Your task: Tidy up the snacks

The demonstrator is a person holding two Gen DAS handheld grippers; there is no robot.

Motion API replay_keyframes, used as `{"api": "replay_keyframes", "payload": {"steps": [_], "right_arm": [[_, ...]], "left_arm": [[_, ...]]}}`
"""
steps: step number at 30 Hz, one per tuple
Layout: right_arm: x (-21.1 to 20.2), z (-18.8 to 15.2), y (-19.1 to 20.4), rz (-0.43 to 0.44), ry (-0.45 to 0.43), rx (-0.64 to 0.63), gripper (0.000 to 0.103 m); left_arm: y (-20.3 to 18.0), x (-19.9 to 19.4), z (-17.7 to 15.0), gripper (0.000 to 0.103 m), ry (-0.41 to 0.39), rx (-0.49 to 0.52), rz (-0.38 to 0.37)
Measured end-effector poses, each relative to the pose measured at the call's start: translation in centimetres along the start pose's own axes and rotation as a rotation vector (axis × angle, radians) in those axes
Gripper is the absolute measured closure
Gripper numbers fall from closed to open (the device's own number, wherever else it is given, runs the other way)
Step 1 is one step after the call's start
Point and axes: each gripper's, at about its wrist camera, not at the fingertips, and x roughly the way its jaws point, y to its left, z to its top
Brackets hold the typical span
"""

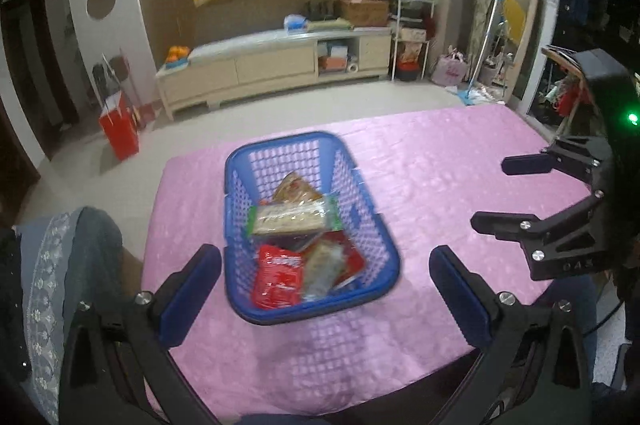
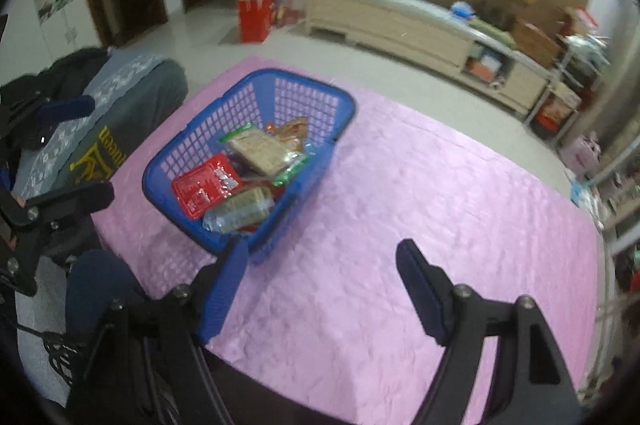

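I've got both grippers up over the pink tablecloth (image 1: 420, 185), w/ the blue basket (image 1: 256, 309) sitting on it twd the left half of the table. Left gripper (image 1: 325, 291) is spread wide, nothing btwn the pads; the basket's near end shows in the gap, but that's just the view, no contact. Right gripper (image 2: 322, 289) is also released, empty, pads over bare cloth just beside the basket's near corner.

Snacks are all inside the basket as far as I can see: red packet (image 1: 276, 279) at the near end, a clear-wrapped pale bar (image 1: 322, 267) next to it, a green-edged cracker pack (image 1: 290, 219) across the middle, an orange-brown pack (image 1: 294, 187) at the far end. No loose snack on the cloth in either view.

My read: the loading step looks done or nearly so. Next move calls for a check of the table for leftovers; if none, I pull both hands clear, or square the basket up w/o tipping it.

Hard to see: both frames are motion-blurred, so labels are unreadable. There's smth dark and smth red under the top packs, can't ID. Table's near edge is cut off behind the gripper bodies, and the cloth's right side is partly out of frame, so a stray packet could be there.
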Motion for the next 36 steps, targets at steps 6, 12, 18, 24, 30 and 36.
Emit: {"api": "replay_keyframes", "payload": {"steps": [6,12,18,24,30,36], "right_arm": [[-4.4,-5.0,-0.6,-0.137,-0.099,0.117,0.015],[-8.6,-7.5,-1.1,-0.197,-0.187,0.160,0.000],[-13.2,-9.3,-0.7,-0.204,-0.309,0.188,0.000],[-16.6,-10.4,-0.7,-0.197,-0.405,0.241,0.000],[-15.8,-10.2,-0.5,-0.208,-0.365,0.234,0.000],[-16.0,-10.7,-0.3,-0.180,-0.357,0.243,0.000]], "left_arm": [[-4.2,-2.6,-1.6,0.000,-0.090,0.003,0.023],[-7.7,-6.0,-3.3,0.000,-0.195,-0.005,0.092],[-9.3,-10.1,-3.5,0.000,-0.299,-0.014,0.091],[-10.7,-11.5,-3.2,0.000,-0.325,0.015,0.073],[-10.9,-11.6,-3.6,0.000,-0.314,-0.004,0.031],[-10.6,-11.5,-3.8,0.000,-0.302,-0.017,0.015]]}}
